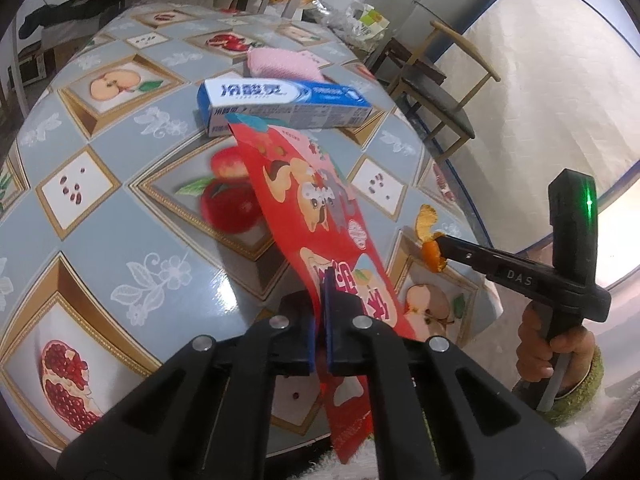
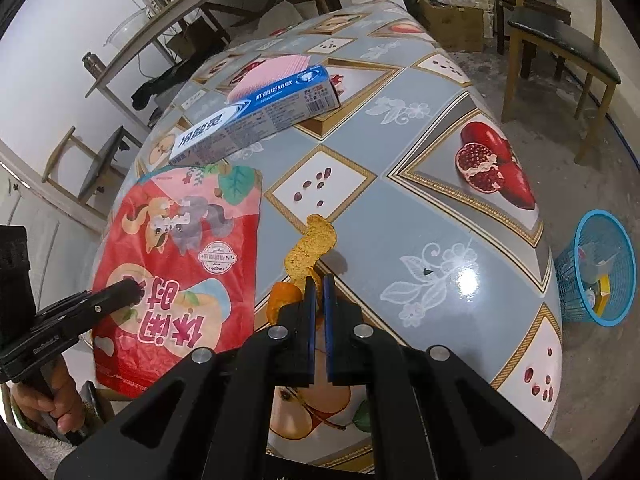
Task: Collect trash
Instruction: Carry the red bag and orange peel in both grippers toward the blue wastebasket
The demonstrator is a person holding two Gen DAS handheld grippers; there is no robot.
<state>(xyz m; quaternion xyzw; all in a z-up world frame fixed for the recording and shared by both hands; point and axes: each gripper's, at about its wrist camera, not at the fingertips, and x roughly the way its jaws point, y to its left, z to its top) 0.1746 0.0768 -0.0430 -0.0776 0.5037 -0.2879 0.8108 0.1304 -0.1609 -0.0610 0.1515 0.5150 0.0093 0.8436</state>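
Left gripper [image 1: 322,280] is clamped on the near part of the red snack bag [image 1: 316,208]; the bag runs from the jaws toward the far side, its far edge just beside the toothpaste box [image 1: 280,106]. Right gripper [image 2: 318,280] is closed on a strip of orange peel [image 2: 310,246], which curls up past the fingertips above the desk [image 2: 440,208]. In the right wrist view the bag sits left of the peel, with the left gripper coming in from the left edge. The box lies across the middle of the desk, a pink cloth [image 1: 280,63] just behind it. Blue mesh wastebasket [image 2: 600,268] stands on the floor, right of the desk, with some items inside.
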